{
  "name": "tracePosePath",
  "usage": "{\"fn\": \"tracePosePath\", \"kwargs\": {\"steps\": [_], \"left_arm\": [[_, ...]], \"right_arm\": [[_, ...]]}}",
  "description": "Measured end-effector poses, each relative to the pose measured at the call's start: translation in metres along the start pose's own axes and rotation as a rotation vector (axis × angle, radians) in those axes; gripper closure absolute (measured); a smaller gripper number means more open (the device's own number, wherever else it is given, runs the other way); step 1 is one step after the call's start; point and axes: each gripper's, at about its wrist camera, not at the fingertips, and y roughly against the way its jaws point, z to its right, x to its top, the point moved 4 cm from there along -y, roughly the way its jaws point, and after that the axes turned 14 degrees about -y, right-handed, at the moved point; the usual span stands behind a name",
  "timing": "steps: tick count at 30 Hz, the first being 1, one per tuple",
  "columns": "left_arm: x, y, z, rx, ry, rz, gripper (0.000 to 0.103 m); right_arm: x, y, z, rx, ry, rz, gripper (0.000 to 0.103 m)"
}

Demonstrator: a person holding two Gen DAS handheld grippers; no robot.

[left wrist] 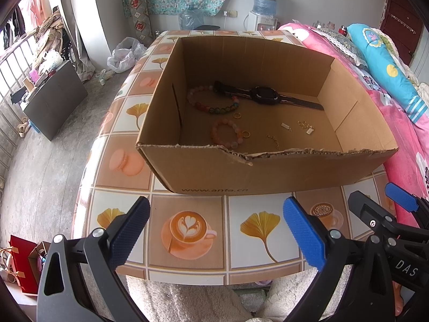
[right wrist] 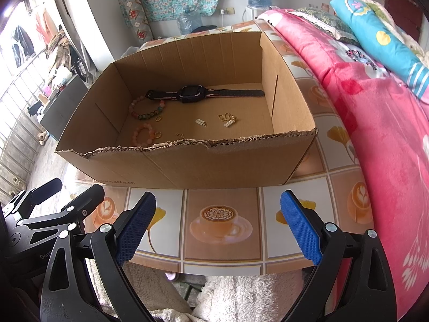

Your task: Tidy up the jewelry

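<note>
Left gripper: held over the near edge of the surface, jaws spread wide, nothing between them.
Right gripper: held just right of the left one, jaws likewise apart and empty.
Cardboard box: set on the surface, open-topped, near rim torn.
Watch: laid flat at the far side of the box floor.
Bead bracelets: two, at the left.
Gold rings: seen beside the bracelets.
Small gold pieces: scattered right of centre.
Bed: seen to the right.
</note>
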Motion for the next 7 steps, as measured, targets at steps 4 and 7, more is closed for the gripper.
{"fn": "tracePosePath", "kwargs": {"steps": [4,7], "left_arm": [[0.0003,-0.0014,-0.0001,-0.008,0.0,-0.004,0.006],[0.0,-0.0018,-0.0003,-0.011,0.001,-0.006,0.006]], "right_arm": [[-0.0006,0.0001,-0.0004,-0.002,-0.002,0.0,0.013],[-0.0009,0.0,-0.0005,-0.003,-0.002,0.0,0.013]]}}
